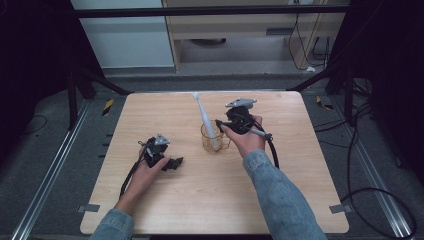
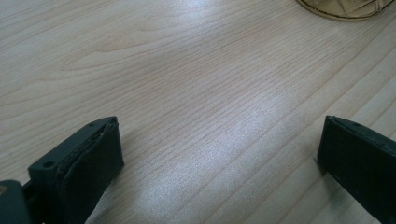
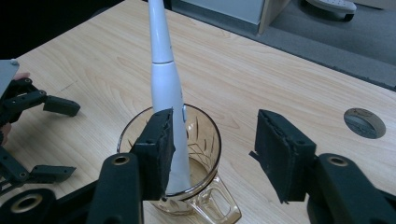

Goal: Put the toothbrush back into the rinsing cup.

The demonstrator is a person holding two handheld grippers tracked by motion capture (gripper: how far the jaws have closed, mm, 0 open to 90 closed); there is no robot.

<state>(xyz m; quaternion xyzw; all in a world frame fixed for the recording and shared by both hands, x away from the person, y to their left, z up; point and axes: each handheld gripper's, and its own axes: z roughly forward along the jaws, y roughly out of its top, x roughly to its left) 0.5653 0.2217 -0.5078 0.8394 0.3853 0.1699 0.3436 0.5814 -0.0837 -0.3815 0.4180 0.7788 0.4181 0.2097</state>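
A white electric toothbrush (image 1: 206, 120) (image 3: 163, 79) stands tilted in an amber glass mug (image 1: 212, 140) (image 3: 205, 135) near the middle of the wooden table (image 1: 210, 200). My right gripper (image 1: 218, 123) (image 3: 215, 149) hovers just right of the mug and above its rim. Its jaws are apart, and the toothbrush handle sits beside one jaw and is not pinched. My left gripper (image 1: 176, 162) (image 2: 219, 149) rests low over the table to the left of the mug, jaws wide with bare wood between them. It also appears in the right gripper view as the left gripper (image 3: 58, 140).
The mug's base (image 2: 345, 7) lies just ahead of the left gripper. A round cable hole (image 3: 364, 122) sits in the tabletop beyond the mug. Black cables (image 1: 370, 200) trail on the floor to the right of the table. A cabinet stands behind the far edge.
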